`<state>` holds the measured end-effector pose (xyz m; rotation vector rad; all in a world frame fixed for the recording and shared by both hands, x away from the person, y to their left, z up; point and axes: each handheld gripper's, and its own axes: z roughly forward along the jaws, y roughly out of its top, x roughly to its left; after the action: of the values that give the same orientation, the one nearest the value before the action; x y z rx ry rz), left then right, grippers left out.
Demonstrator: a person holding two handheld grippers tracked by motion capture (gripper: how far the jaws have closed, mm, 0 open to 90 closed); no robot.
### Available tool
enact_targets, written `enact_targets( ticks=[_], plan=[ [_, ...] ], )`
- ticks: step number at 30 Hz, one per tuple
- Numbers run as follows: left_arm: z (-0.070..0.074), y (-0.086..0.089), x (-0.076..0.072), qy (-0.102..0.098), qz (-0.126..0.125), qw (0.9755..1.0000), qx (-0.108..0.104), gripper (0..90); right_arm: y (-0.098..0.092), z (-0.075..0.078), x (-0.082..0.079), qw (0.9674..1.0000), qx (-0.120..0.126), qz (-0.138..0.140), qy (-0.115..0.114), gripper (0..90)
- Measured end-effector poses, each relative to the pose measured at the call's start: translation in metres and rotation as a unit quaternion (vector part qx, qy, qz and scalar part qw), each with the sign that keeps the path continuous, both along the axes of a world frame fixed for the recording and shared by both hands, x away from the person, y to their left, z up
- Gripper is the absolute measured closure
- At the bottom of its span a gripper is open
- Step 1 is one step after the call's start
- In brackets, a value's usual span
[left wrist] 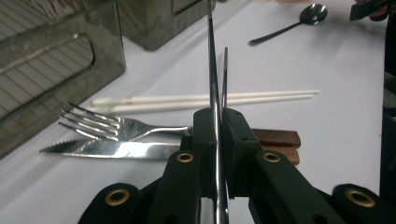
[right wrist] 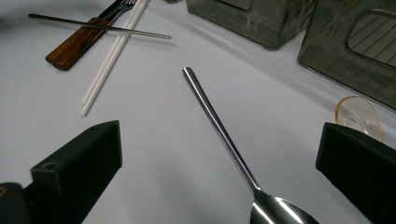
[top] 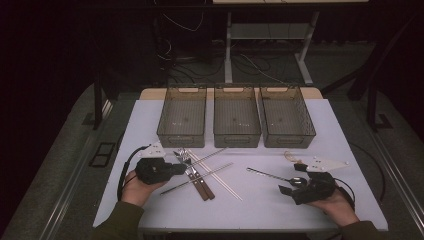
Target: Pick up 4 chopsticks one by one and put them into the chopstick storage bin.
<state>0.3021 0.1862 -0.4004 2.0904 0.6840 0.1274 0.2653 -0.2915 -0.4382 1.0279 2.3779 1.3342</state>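
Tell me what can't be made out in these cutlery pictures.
- Metal chopsticks: near ends hidden behind the left gripper fingers, left gripper view.
- Spoon: bowl cut off by the bottom edge, right gripper view.
- Amber spoon: partly hidden behind a right gripper finger.
- Fork tines: too small, high view.
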Motion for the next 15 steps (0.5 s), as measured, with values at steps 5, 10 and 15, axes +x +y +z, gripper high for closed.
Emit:
enact_targets(
  ticks=[5, 10, 15],
  plan=[
    [0.006, -0.004, 0.002, -0.003, -0.003, 0.9999, -0.011, 84.3, 0.000, 0.000, 0.000, 1.0000, 0.001, -0.002, 0.001, 0.6],
    [0.011, -0.007, 0.009, -0.008, -0.001, 0.9999, -0.010, 84.4, -0.001, 0.000, 0.000, 1.0000, 0.001, -0.003, 0.001, 0.6],
    [0.018, -0.009, 0.016, -0.013, 0.006, 0.9998, -0.014, 84.4, -0.001, 0.000, 0.000, 1.0000, 0.002, -0.003, 0.002, 0.6]
  ],
)
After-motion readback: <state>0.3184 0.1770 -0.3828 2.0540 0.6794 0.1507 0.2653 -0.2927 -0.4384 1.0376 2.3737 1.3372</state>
